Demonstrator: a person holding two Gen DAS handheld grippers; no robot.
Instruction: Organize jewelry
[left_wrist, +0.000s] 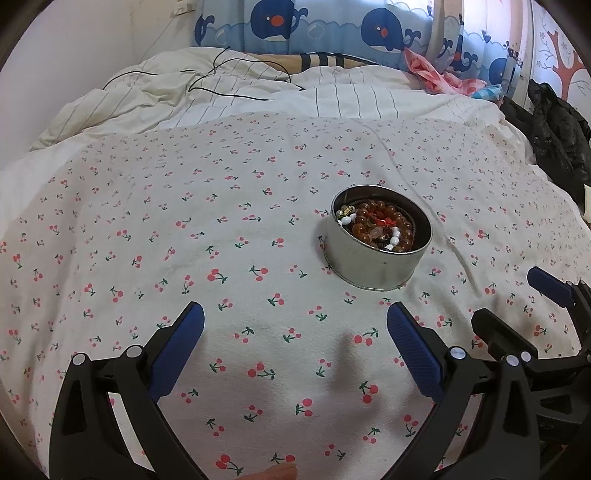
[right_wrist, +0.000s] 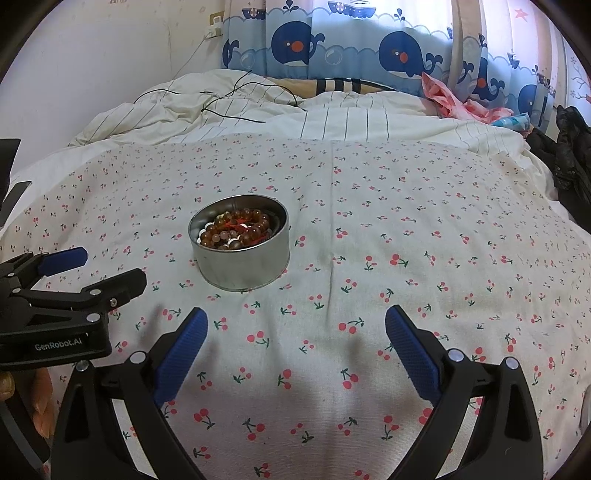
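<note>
Beads (left_wrist: 380, 227) first: a heap of amber-brown ones with a few white ones and a red thread, all sitting inside a round metal tin (left_wrist: 369, 266) on the cherry-print sheet (left_wrist: 184, 221). The tin stands upright, lid off, roughly mid-bed.

Sweeping from the left in the left wrist view: a pale wall, then a rumpled striped duvet (left_wrist: 221, 92) with a thin black cable (left_wrist: 236, 96) looping over it. Down front, the left gripper (left_wrist: 295, 325) hangs above bare sheet, blue-padded jaws spread wide, nothing between them. The tin lies just beyond its right finger, not touching. Further right, the right gripper (left_wrist: 517, 302) pokes in from the edge, jaws also parted and empty. At the far right, dark clothing (left_wrist: 557, 136) is piled by the bed's edge.

Over to the right wrist view, again left to right: the left gripper (right_wrist: 107, 269) comes in low from the side, parted, gripping nothing, with a hand (right_wrist: 40, 410) glimpsed beneath it. The tin (right_wrist: 240, 262) sits just right of it, beads (right_wrist: 240, 229) inside. In the foreground the right gripper (right_wrist: 295, 325) is wide open over the sheet (right_wrist: 406, 229), empty, the tin ahead and to the left of its left finger. Behind it all hangs a whale-print curtain (right_wrist: 351, 44), with a pink cloth (right_wrist: 454, 99) bunched at the duvet's (right_wrist: 332, 114) right end.
</note>
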